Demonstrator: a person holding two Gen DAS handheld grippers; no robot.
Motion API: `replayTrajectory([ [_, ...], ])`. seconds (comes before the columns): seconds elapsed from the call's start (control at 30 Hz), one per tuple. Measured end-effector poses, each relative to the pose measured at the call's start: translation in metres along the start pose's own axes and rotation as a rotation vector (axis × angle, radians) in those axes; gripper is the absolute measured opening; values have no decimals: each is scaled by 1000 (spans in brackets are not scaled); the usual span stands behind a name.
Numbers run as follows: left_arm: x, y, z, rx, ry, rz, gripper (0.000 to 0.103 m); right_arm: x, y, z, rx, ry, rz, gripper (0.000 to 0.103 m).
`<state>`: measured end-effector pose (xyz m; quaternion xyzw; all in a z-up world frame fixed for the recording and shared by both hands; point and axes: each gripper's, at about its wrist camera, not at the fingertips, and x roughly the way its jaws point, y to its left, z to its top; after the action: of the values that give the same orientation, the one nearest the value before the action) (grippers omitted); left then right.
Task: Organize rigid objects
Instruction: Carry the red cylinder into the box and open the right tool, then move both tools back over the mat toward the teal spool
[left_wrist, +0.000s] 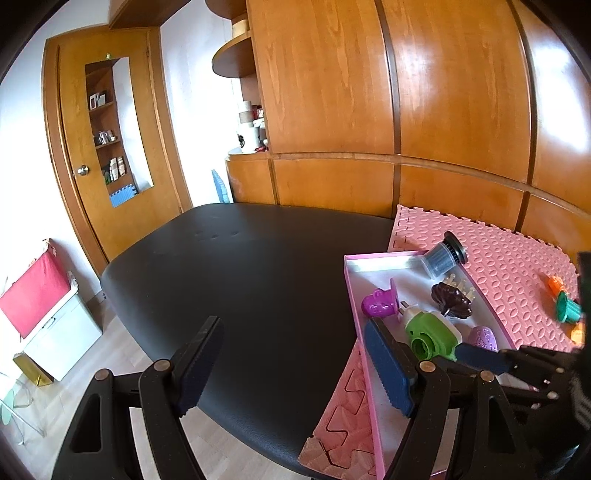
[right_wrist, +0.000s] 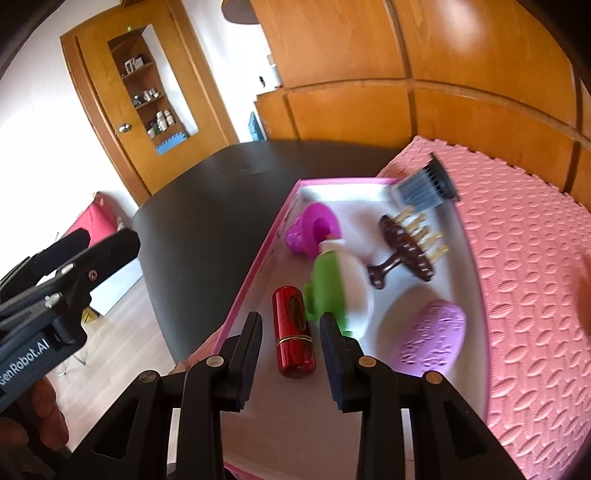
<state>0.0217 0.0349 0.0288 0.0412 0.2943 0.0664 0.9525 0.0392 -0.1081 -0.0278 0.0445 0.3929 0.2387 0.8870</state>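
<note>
Two tongs are in play, and the gap between the red cylinder and the right one decides what comes next. Starting at the left: the left gripper (left_wrist: 295, 362) stands spread wide and empty over the black table (left_wrist: 240, 277), with the pink tray (left_wrist: 373, 398) off at its 3 o'clock. Moving right, in the right wrist view the red cylinder (right_wrist: 293, 332) lies flat on the tray floor (right_wrist: 266, 406), its long axis running from 6 to 12 o'clock, straight along the fingers. The right gripper (right_wrist: 291, 363) sits just behind it at 6 o'clock, jaws partly spread with no pad visibly touching the cylinder, so it looks set down. Further right lie the green-and-white piece (right_wrist: 332, 291), the brown brush (right_wrist: 406, 251) and the lilac soap-like block (right_wrist: 430, 338). My reading: the right hand is nearer, and should back off toward 6 o'clock
</note>
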Motion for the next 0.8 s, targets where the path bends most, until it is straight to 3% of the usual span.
replayTrajectory([
  [0.43,-8,-15,1,36,-14,-14,80,-32,-25,6,62,-79,-46,32],
  [0.8,-12,-46,7,107,-29,-81,80,-74,-87,5,126,-108,-202,33],
])
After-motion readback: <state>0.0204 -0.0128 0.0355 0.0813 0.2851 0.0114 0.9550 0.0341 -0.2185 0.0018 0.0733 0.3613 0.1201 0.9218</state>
